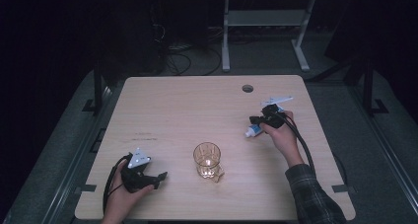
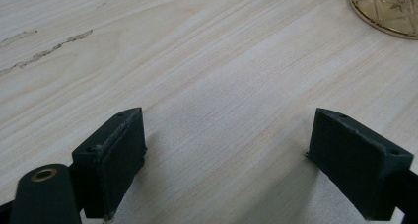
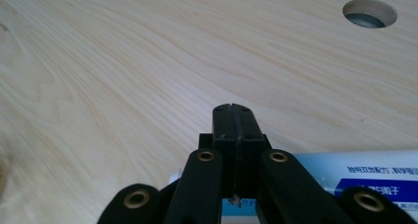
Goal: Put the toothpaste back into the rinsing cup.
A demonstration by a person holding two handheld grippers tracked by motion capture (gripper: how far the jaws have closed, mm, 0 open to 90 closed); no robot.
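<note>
My right tool [image 3: 233, 116] is shut tight with nothing between its jaws, and it sits right over the toothpaste tube [image 1: 253, 130], far to the right of the glass cup [image 1: 207, 159]. My left tool [image 1: 156, 177] is wide open, low on the bench [image 1: 187, 105], just left of the cup. I think I should open the right tool before I try to grab the tube around its middle.

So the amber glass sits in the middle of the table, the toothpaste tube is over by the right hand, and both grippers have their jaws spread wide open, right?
Not quite. Only the left gripper is spread open, as the left gripper view shows. The right gripper has its jaws pressed together, plain in the right gripper view, above the toothpaste tube. The amber glass and tube sit as you say.
</note>
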